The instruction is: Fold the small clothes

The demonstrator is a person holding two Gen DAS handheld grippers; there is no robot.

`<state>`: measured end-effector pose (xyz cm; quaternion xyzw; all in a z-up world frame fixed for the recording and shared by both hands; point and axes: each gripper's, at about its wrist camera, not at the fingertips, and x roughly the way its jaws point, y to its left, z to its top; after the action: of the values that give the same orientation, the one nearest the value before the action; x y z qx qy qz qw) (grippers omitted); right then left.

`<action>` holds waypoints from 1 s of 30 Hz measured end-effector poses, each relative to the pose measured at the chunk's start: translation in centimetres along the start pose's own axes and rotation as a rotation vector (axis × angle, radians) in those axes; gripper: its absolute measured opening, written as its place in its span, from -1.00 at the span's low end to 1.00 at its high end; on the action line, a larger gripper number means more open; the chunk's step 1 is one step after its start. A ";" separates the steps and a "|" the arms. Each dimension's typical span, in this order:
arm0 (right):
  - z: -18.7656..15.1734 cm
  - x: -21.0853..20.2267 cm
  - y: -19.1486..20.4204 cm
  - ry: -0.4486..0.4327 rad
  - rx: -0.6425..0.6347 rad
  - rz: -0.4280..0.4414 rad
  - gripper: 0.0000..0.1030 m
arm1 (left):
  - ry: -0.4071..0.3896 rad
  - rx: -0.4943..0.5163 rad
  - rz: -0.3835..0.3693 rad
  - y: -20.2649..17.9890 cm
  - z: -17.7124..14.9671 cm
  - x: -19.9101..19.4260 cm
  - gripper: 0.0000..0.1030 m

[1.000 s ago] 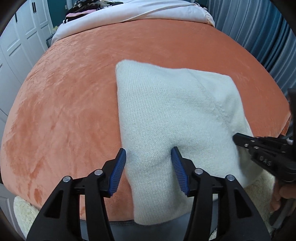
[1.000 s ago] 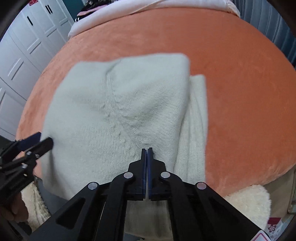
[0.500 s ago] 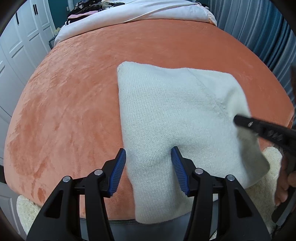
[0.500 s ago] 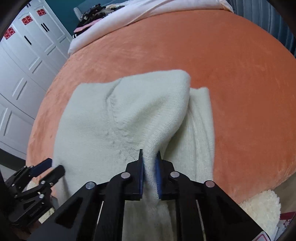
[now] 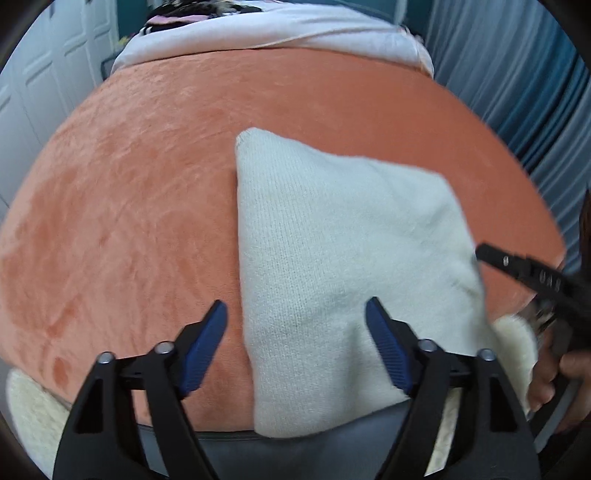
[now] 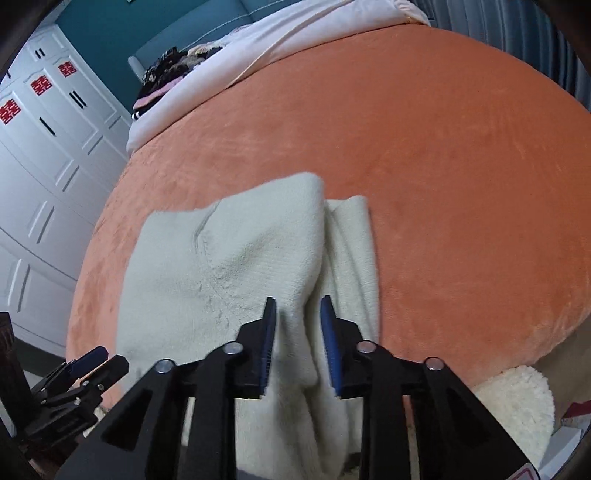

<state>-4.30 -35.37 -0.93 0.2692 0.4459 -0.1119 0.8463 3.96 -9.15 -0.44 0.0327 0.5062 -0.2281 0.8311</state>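
A: Where is there room on the bed (image 6: 461,166)?

B: The orange cover lies bare from the far edge down both sides. Only the cream knit (image 5: 332,266) occupies the near edge, draping over it.

A: Anything in the way?

B: At the far edge, a white duvet (image 5: 277,33) with dark clothes (image 6: 166,74) heaped on it. The right gripper (image 6: 297,334) straddles a raised fold of the knit; the left gripper (image 5: 295,347) hangs wide over its left border.

A: Off the bed?

B: Wardrobe doors (image 6: 44,166) left, curtains (image 5: 517,92) right.

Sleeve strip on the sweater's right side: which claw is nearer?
Right. The right claw, open, straddles the fold beside the sleeve strip; the left claw spans the sweater's opposite edge.
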 end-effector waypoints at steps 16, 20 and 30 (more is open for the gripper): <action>-2.0 6.4 -1.9 0.153 0.053 0.074 0.85 | 0.113 -0.275 -0.231 3.2 -0.6 7.1 0.91; -2.6 6.5 -2.4 0.130 0.048 0.124 0.90 | 0.121 -0.346 -0.311 4.1 -1.3 8.3 0.91; -2.1 1.1 -1.3 -0.038 0.014 0.028 0.62 | 0.072 -0.201 -0.177 1.7 -0.4 6.0 0.80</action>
<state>-5.72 -35.22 -3.28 0.2792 0.4252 -0.1083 0.8541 6.63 -9.61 -6.04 -0.0873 0.5568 -0.2476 0.7881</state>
